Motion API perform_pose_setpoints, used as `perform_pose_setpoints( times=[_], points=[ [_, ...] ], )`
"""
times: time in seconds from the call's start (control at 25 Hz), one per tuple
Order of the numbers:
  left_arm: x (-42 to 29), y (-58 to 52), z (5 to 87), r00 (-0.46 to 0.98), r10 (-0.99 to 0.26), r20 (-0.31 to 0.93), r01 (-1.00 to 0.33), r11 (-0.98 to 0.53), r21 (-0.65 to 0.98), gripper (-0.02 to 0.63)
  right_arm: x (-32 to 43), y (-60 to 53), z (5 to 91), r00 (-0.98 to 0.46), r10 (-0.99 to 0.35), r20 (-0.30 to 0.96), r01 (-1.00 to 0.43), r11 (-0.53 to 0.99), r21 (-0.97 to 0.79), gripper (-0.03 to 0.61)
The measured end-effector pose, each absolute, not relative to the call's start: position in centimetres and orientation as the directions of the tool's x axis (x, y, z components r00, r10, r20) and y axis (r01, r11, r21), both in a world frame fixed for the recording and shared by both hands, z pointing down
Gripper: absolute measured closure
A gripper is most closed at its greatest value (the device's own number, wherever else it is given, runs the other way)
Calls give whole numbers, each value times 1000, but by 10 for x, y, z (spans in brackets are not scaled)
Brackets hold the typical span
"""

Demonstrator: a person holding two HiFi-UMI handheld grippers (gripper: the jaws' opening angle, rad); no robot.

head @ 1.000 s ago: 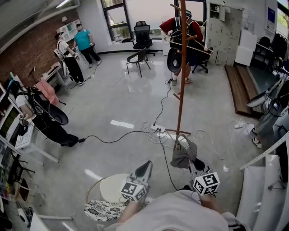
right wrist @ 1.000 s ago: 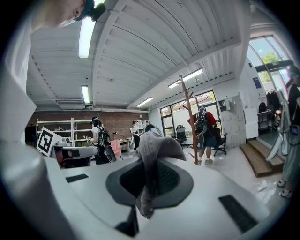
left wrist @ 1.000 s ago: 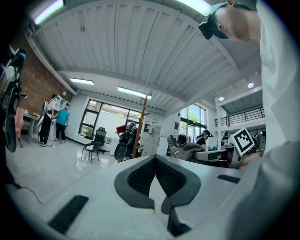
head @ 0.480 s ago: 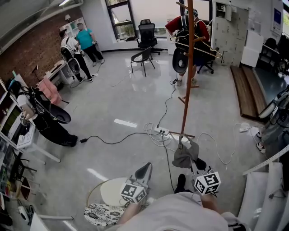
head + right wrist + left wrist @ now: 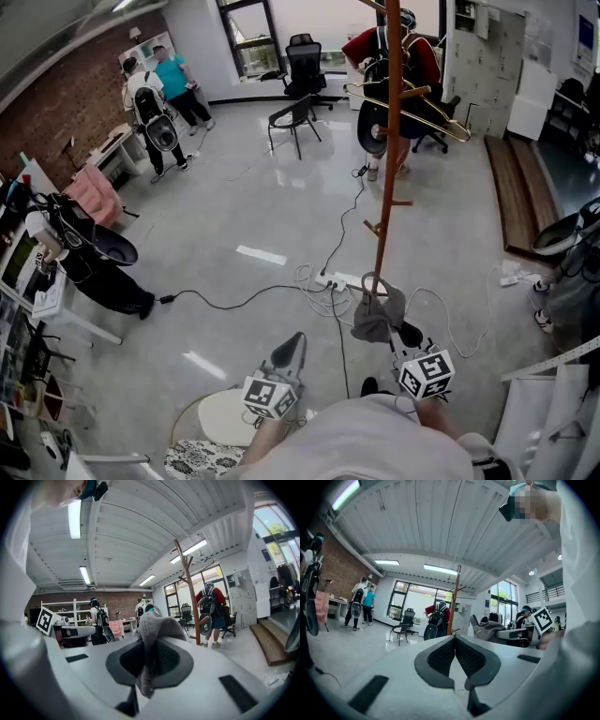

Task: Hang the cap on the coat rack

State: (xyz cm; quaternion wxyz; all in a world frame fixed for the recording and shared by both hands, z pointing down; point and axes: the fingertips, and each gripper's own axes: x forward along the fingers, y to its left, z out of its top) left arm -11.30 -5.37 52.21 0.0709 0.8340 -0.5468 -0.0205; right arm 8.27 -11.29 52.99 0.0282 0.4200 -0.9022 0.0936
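Between the pads of the right tool (image 5: 400, 330), pinched tight, hangs the grey cap (image 5: 375, 317). Just beyond it at twelve o'clock stands the coat rack (image 5: 388, 169), its pole upright and its pegs higher up. At nine o'clock the left tool (image 5: 290, 349), pressed together and empty, sits farther from the pole.

Limp grey cap (image 5: 378, 317); brown coat rack (image 5: 387, 187) upright

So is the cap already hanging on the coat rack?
No: the grey cap is pinched between the right gripper's jaws, and the coat rack stands apart behind it.
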Motion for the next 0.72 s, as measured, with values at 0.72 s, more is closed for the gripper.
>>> perform_pose_setpoints(
  times=[0.72],
  points=[
    [-119,-195,516,464,-883,65,-882,-454,126,604,83,-251,512,-586,-804,102,-809,571,-142,560]
  ],
)
